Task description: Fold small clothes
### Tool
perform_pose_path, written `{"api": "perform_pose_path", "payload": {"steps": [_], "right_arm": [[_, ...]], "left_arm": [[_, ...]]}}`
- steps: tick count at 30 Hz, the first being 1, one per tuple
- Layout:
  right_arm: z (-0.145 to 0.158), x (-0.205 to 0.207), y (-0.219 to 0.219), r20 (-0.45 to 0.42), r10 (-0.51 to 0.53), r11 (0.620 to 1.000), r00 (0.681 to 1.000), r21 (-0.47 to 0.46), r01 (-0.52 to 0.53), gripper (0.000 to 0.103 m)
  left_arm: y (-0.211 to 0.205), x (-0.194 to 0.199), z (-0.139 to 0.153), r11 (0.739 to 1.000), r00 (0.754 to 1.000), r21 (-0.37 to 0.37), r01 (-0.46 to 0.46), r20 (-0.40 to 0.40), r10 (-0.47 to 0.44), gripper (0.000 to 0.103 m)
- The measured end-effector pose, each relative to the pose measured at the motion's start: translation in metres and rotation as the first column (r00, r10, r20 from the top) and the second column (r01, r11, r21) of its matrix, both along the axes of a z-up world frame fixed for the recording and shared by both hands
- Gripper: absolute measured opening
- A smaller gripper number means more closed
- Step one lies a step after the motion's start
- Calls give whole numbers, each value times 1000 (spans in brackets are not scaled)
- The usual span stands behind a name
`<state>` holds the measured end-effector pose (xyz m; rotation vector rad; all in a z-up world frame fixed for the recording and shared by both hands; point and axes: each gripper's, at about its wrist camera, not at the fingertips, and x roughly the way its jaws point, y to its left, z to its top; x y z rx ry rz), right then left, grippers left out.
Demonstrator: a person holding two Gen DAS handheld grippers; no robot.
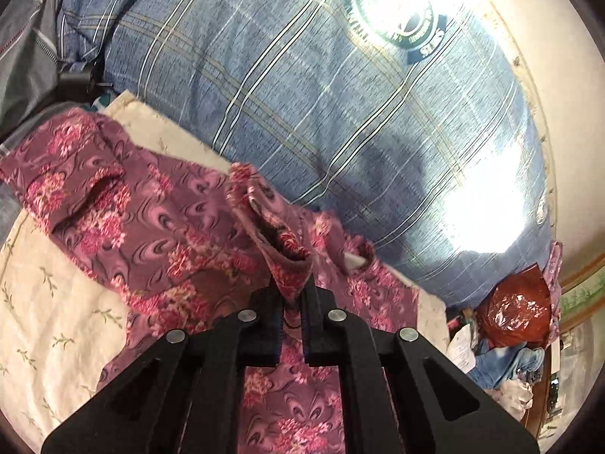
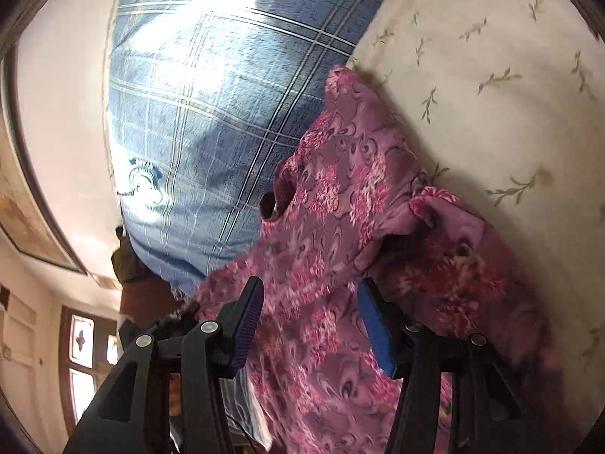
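A purple-pink floral garment (image 1: 151,219) lies spread and rumpled on a cream sheet with small leaf sprigs (image 1: 56,302). My left gripper (image 1: 293,299) is shut on a raised fold of this garment, which stands up in a peak just past the fingertips. In the right wrist view the same garment (image 2: 340,196) drapes toward the camera over the cream sheet (image 2: 491,75). My right gripper (image 2: 310,317) is open. Its ribbed left pad (image 2: 247,321) and blue right pad (image 2: 374,325) stand wide apart, with cloth lying loose between them.
A thick blue plaid blanket (image 1: 302,94) (image 2: 196,113) fills the area behind the garment. A red plastic bag (image 1: 514,306) and a heap of clothes (image 1: 506,363) lie at the right. Grey cloth (image 1: 22,56) sits at the far left; a window (image 2: 83,340) shows low left.
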<state>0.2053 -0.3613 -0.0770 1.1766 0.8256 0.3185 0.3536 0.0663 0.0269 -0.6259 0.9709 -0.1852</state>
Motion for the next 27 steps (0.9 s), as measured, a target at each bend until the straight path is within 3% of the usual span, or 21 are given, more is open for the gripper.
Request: {"api": "perform_pose_path", "payload": {"steps": [3,6,7,8,11,14,16,23,27], "right_arm": [[-13,10,-7,-38,-117,993,992,17,118,54],[-21,17,-23,-76,-210,976,975,41,214,29],[-19,21,-27,-72,-207,977,976,26,209,6],[-13,22,-32,-47,-207,978,977,-3,208,4],[7,14,-51,63,-248,961,967,-113,254,4],[-12,16,-56,-15,-212,970,977,-122,209,4],[-18,15,-50,-18,-179,974,984,-144,174,2],[-2,-13,-42,-60,-90,988,994,-132,81,27],[31,-22,-32,48,-55,979,997,-196,63,27]], "left_arm": [[-2,0,-3,1000,1000,11,2,-20,-2,5],[-5,0,-6,1000,1000,23,9,-27,-8,5],[-6,2,-7,1000,1000,27,13,-26,-13,5],[-8,1,-10,999,1000,35,18,-25,-17,5],[-16,5,-31,997,997,68,45,-61,-41,8],[-22,10,-69,992,985,113,62,-169,-42,8],[-21,8,-86,990,977,125,68,-209,-41,9],[11,-26,-44,989,990,138,54,-135,-35,13],[19,-32,-17,996,997,79,36,-69,-31,17]]}}
